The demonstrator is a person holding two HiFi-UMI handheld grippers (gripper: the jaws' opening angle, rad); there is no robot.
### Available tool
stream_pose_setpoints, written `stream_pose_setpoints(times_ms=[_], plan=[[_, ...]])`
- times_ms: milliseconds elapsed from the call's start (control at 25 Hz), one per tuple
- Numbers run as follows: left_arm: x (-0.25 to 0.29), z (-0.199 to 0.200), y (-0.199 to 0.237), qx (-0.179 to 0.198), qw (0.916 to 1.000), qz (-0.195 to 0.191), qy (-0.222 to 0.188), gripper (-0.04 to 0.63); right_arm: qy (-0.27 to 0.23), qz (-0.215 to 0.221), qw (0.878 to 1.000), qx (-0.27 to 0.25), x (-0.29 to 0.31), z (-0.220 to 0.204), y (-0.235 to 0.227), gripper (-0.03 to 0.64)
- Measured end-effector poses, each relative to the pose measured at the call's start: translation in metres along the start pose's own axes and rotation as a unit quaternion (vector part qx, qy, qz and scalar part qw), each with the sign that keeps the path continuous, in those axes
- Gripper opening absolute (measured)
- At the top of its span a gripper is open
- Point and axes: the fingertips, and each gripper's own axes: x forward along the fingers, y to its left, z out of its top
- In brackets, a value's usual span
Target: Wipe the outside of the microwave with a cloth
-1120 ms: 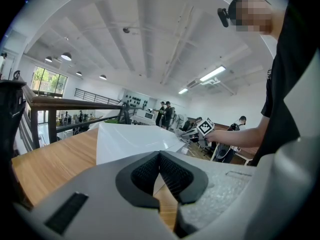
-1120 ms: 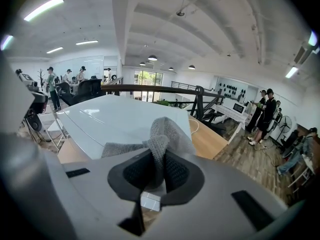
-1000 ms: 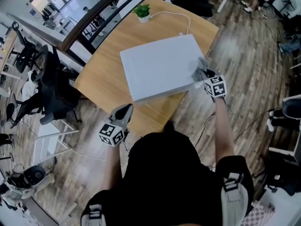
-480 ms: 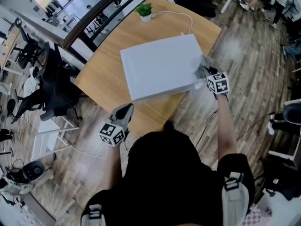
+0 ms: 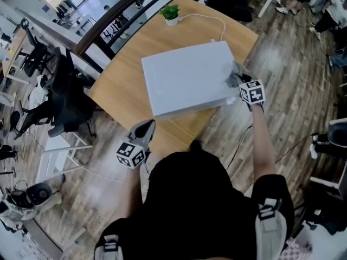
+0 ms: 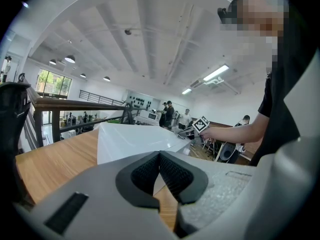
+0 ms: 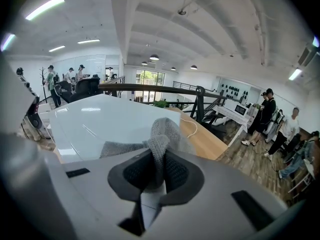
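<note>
A white microwave [image 5: 187, 77] stands on a round wooden table [image 5: 124, 77], seen from above as a pale slab. My right gripper [image 5: 237, 80] is at its right edge, shut on a grey knitted cloth [image 7: 157, 139] that rests on the glossy white top [image 7: 100, 121]. In the head view the cloth [image 5: 234, 75] shows as a small grey fold against the microwave. My left gripper [image 5: 142, 130] hangs at the table's near edge, apart from the microwave [image 6: 132, 139], jaws shut with nothing between them.
A small potted plant [image 5: 170, 14] and a white cable [image 5: 203, 19] lie at the table's far side. Black office chairs [image 5: 62, 99] crowd the left. A railing [image 7: 150, 88] runs behind the table. Several people [image 7: 272, 116] stand in the distance on the wooden floor.
My right gripper with the cloth has slid a little farther along the microwave's right edge. The left gripper has stayed put.
</note>
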Motion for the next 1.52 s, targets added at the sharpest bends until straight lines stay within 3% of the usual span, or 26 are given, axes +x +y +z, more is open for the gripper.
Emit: stream_pose_setpoints(times_ms=[600, 920, 1160, 1520], plan=[[-0.002, 0.0, 0.003, -0.003, 1.0, -0.005, -0.002, 0.002, 0.009, -0.005, 1.0, 0.004, 0.006, 0.007, 0.004, 0.028], [-0.001, 0.003, 0.005, -0.002, 0.9998, -0.017, -0.006, 0.002, 0.023, -0.01, 1.0, -0.016, 0.008, 0.005, 0.013, 0.026], [-0.002, 0.004, 0.007, -0.001, 0.9997, -0.023, -0.005, 0.002, 0.006, -0.012, 0.999, -0.033, 0.005, 0.021, 0.019, 0.026], [-0.006, 0.004, 0.008, -0.001, 0.9994, -0.035, -0.006, 0.002, 0.016, 0.015, 0.998, -0.065, 0.018, 0.034, 0.069, 0.026]])
